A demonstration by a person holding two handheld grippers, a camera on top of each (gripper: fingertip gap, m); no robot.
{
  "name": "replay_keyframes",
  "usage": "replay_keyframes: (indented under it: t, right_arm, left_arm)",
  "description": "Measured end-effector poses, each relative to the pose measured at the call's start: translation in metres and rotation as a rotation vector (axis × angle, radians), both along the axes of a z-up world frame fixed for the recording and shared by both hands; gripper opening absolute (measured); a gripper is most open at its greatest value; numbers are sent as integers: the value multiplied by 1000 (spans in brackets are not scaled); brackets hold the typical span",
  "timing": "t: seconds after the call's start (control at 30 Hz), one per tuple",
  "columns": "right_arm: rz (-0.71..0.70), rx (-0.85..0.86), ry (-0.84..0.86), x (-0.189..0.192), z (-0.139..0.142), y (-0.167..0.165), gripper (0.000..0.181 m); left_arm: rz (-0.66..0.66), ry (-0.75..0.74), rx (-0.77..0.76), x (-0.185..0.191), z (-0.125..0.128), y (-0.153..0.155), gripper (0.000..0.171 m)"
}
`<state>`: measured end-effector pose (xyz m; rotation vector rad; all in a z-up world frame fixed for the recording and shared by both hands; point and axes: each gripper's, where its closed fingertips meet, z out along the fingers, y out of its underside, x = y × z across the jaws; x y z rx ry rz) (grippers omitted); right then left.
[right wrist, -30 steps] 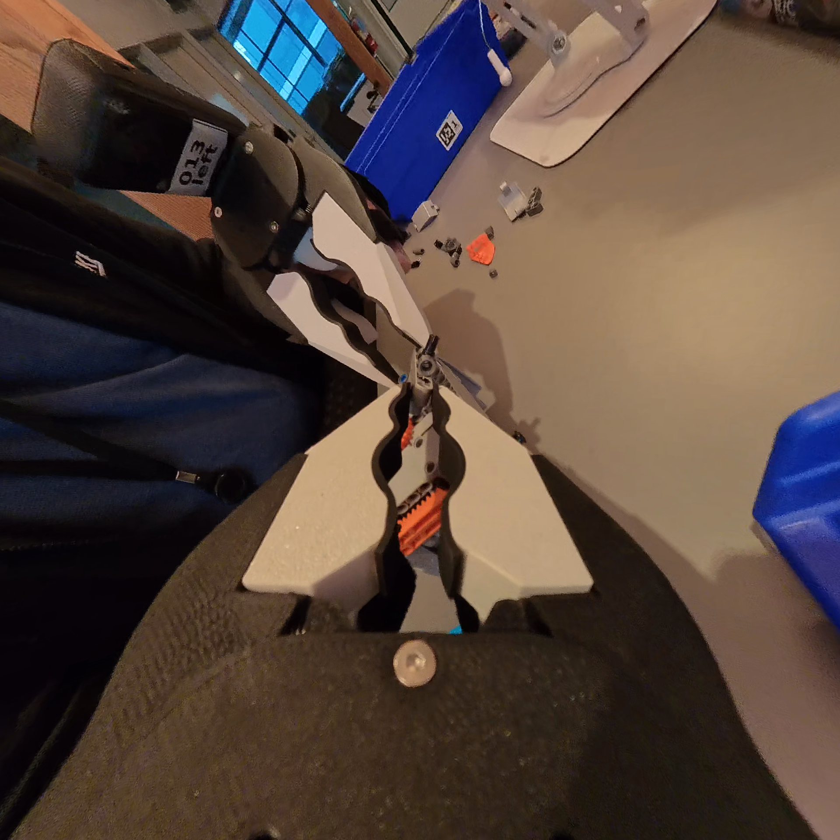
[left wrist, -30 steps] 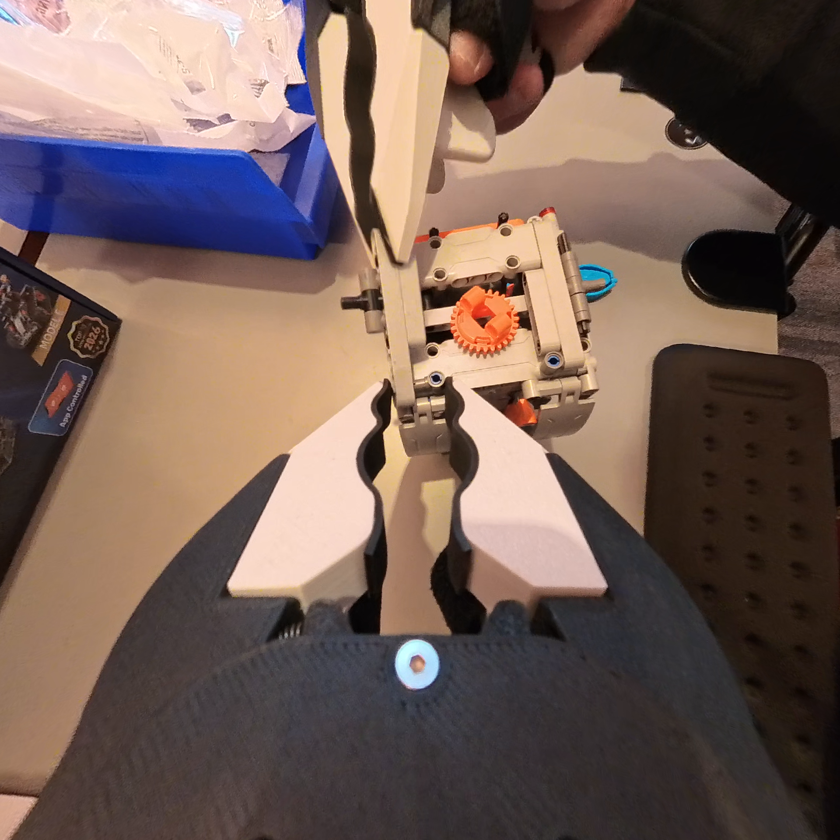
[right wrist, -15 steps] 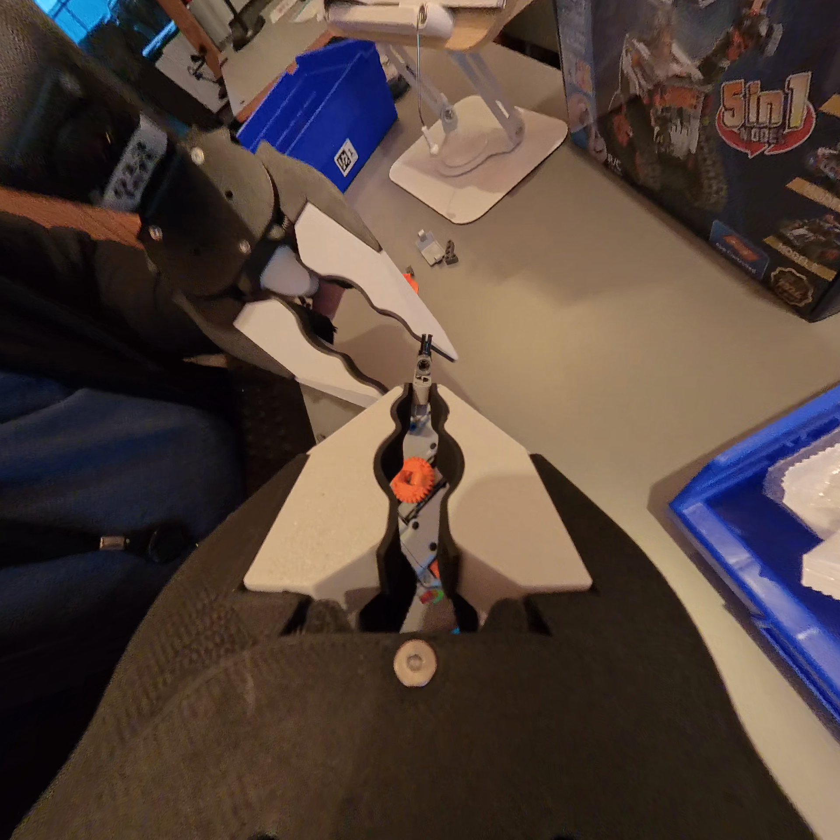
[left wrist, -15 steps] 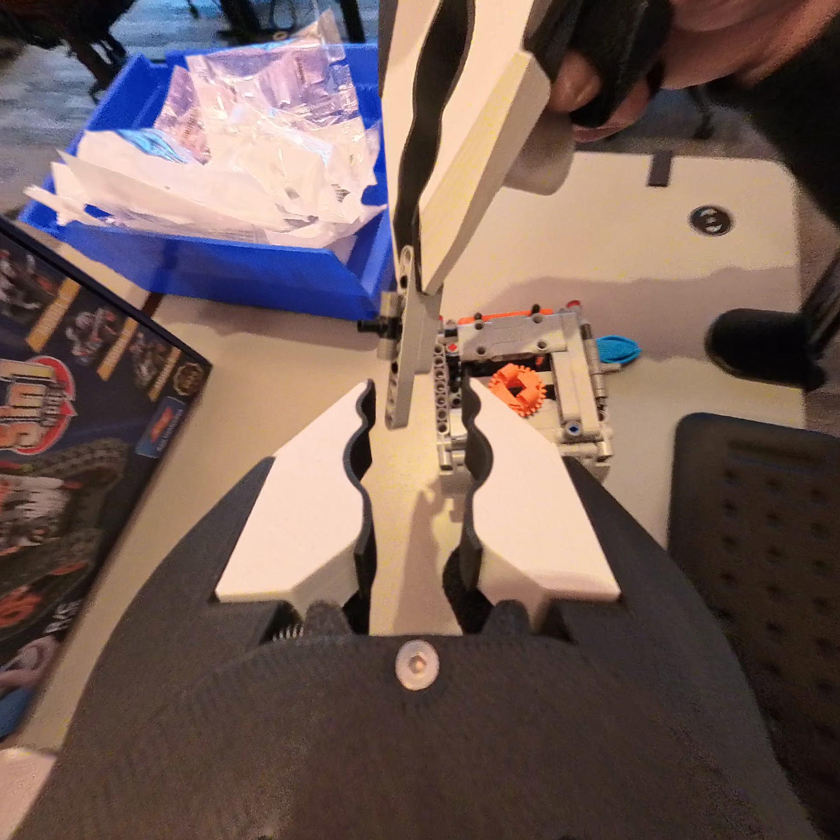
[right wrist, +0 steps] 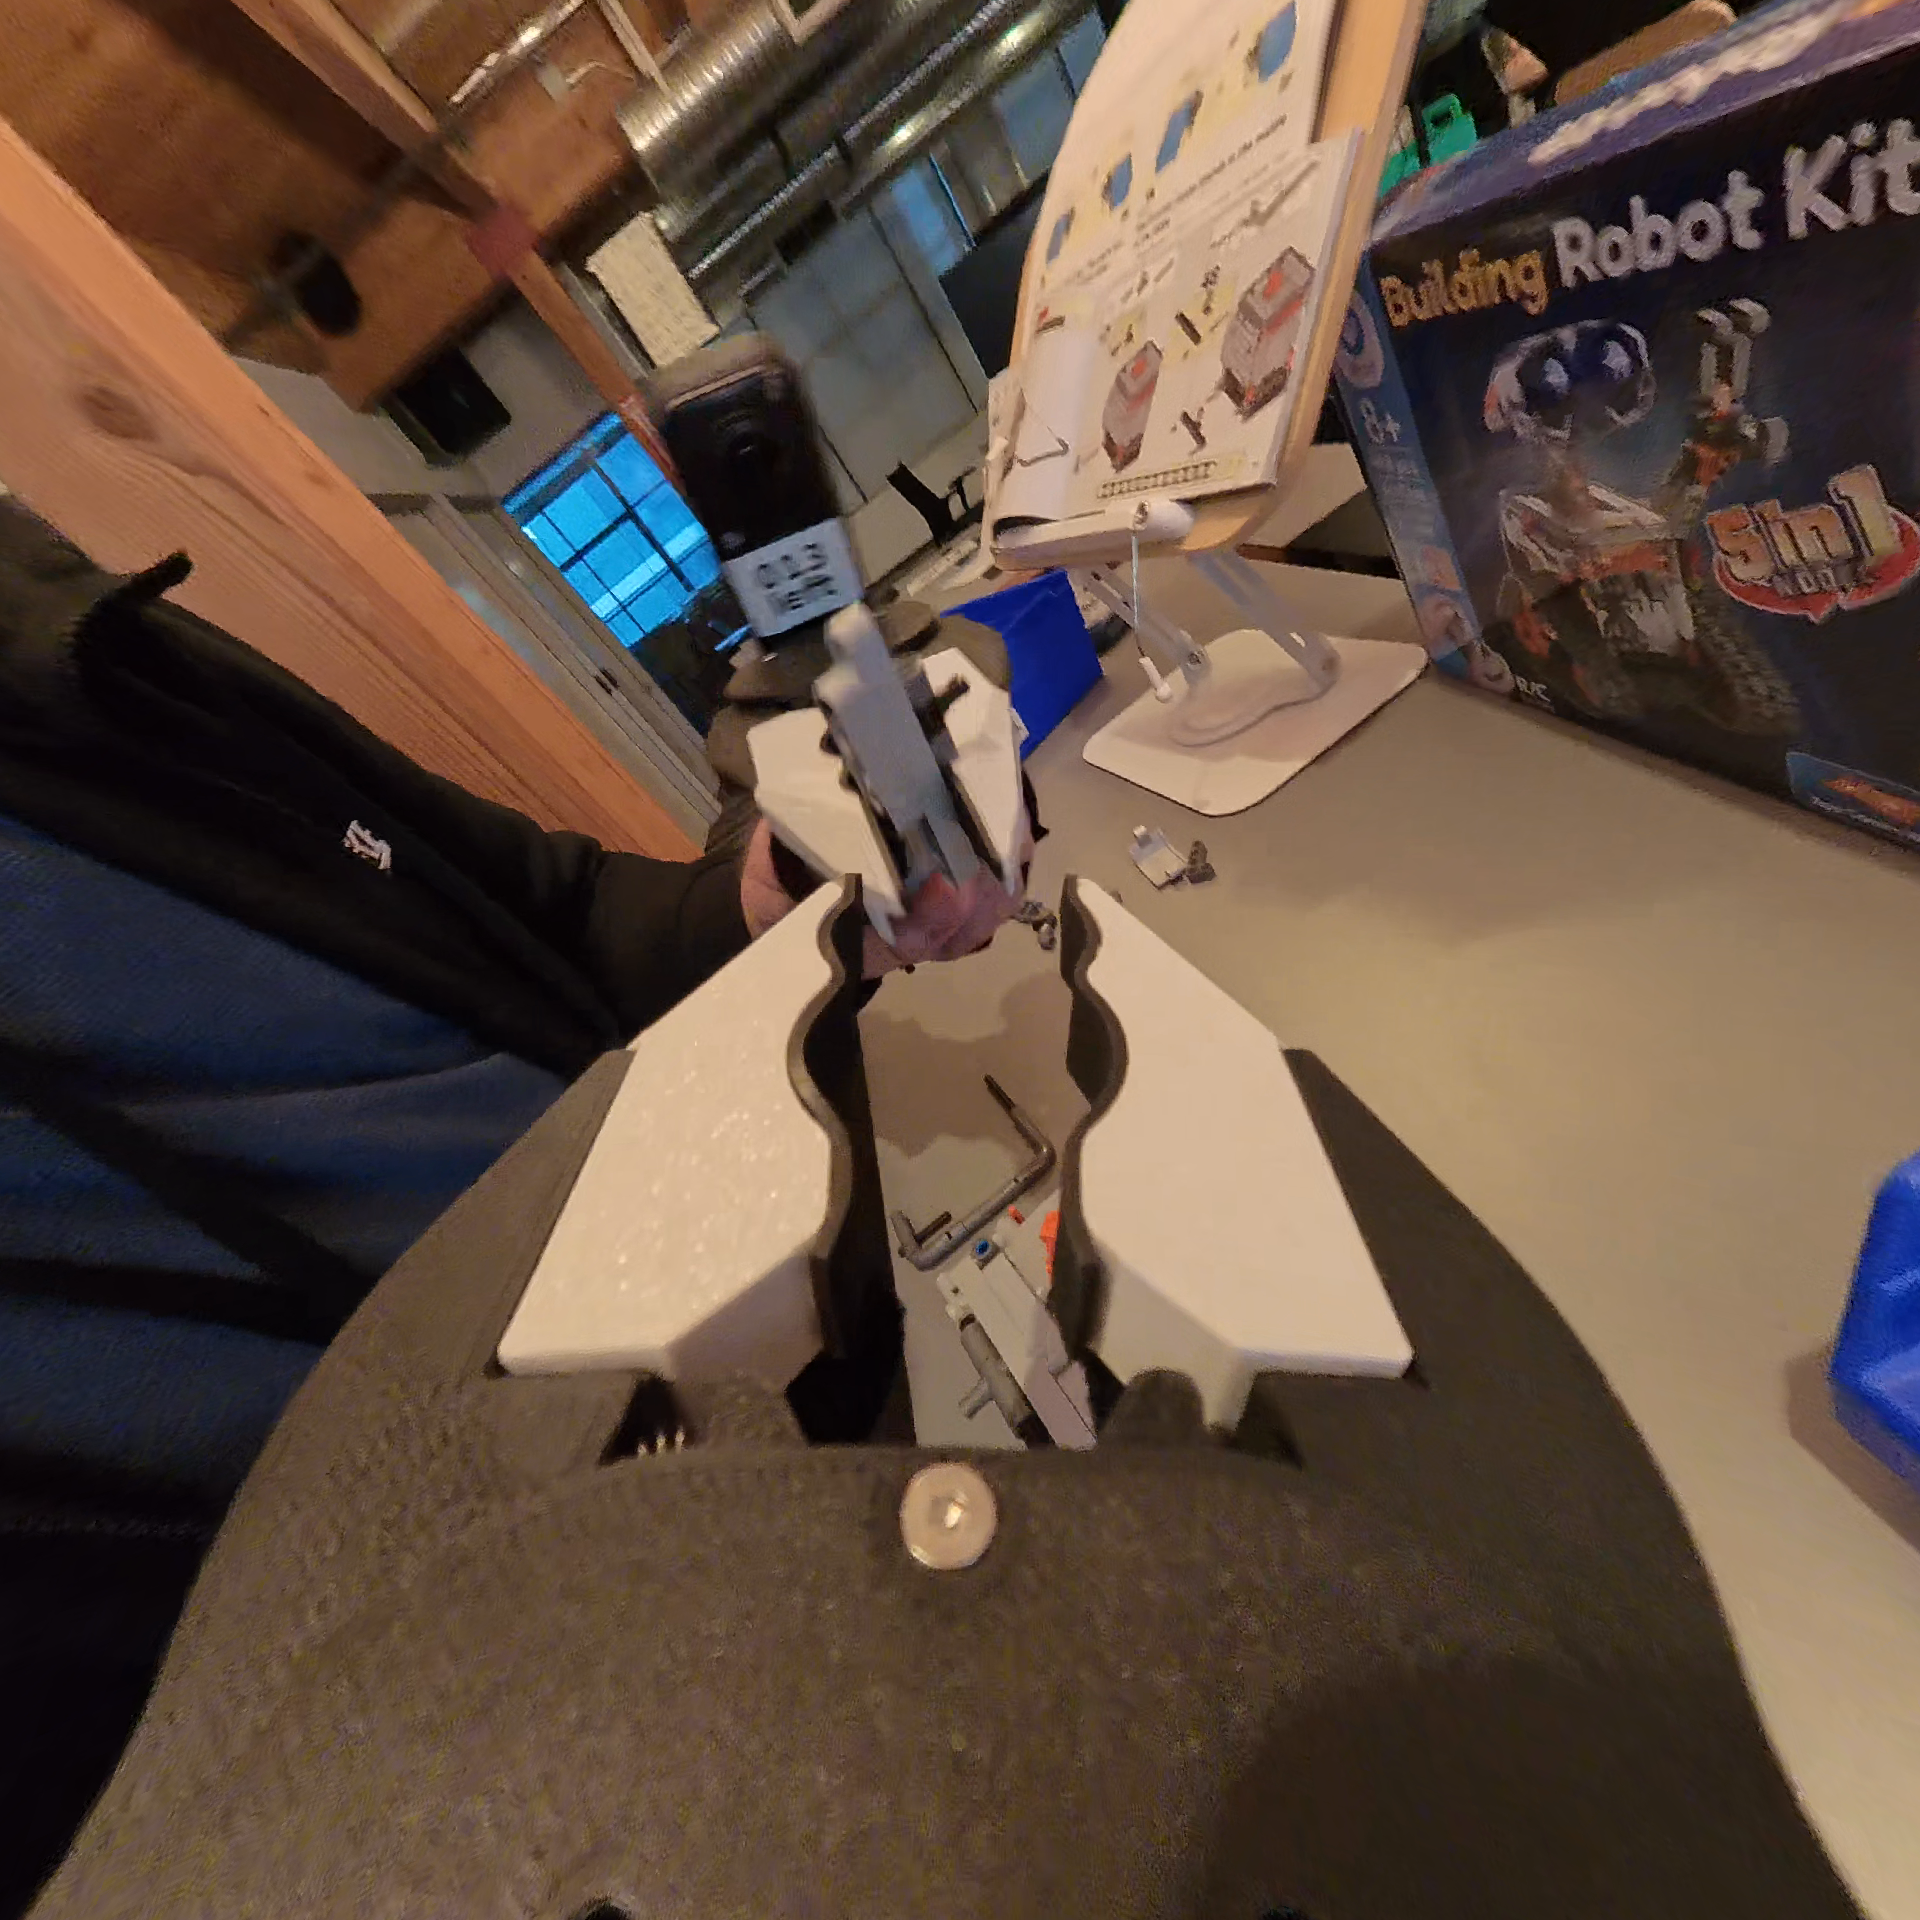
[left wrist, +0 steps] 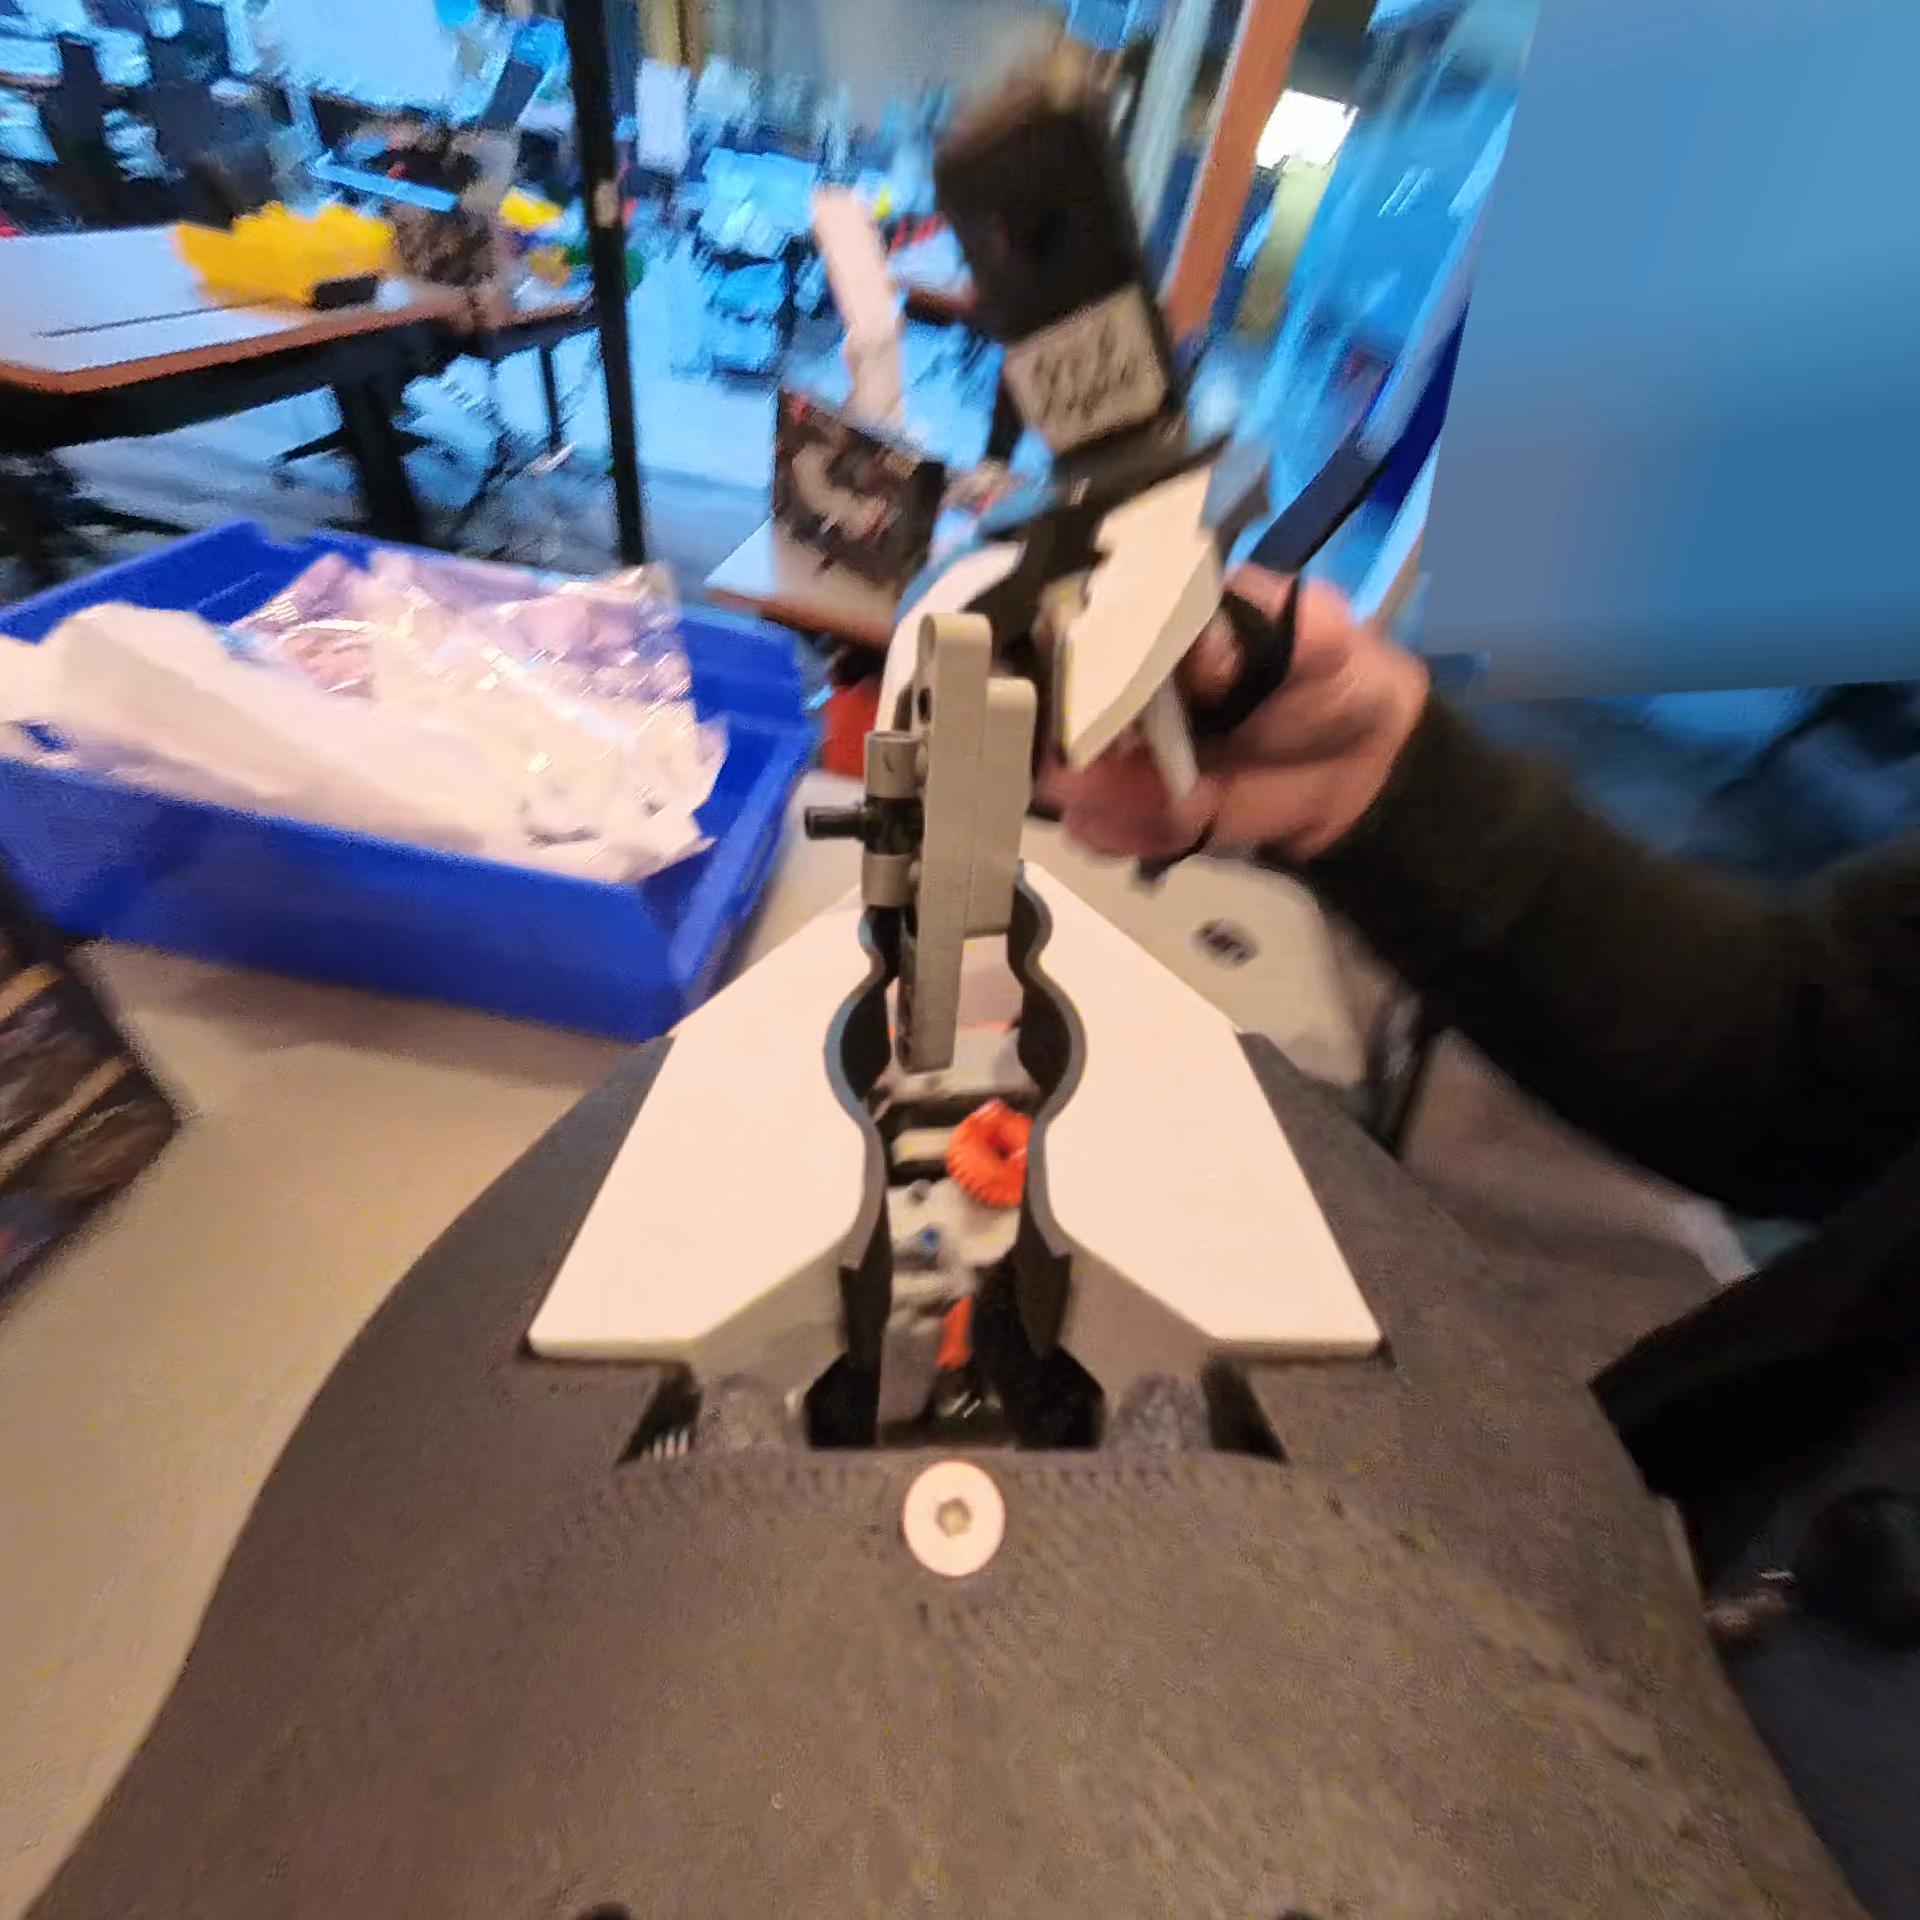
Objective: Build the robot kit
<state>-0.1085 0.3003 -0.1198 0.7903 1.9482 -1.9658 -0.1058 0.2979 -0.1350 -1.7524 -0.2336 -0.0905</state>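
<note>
The left gripper [left wrist: 951, 925] was clamped on the grey brick assembly [left wrist: 961, 800], which stood up between its fingers, while the right gripper [right wrist: 961, 904] gaped empty nearby.

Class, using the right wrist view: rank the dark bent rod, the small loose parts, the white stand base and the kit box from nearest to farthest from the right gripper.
1. Bent rod, on the table between the right gripper fingers.
2. Loose parts, ahead, slightly right.
3. Stand base, behind them.
4. Kit box, far right, behind the base.
</note>
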Motion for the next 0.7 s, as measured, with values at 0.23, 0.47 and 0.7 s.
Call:
replay_keyframes:
  t: [0.23, 0.47, 0.7]
  right_arm:
    - [-67, 63, 157, 14, 0, -39, 28]
    - [-119, -224, 38, 2, 21, -48, 20]
    - [-102, -174, 76, 0, 20, -43, 5]
  left_arm:
    - [-171, -372, 487, -3, 52, -13, 16]
    - [-238, -486, 630, -2, 64, -15, 17]
    - [-256, -488, 596, 3, 59, -7, 17]
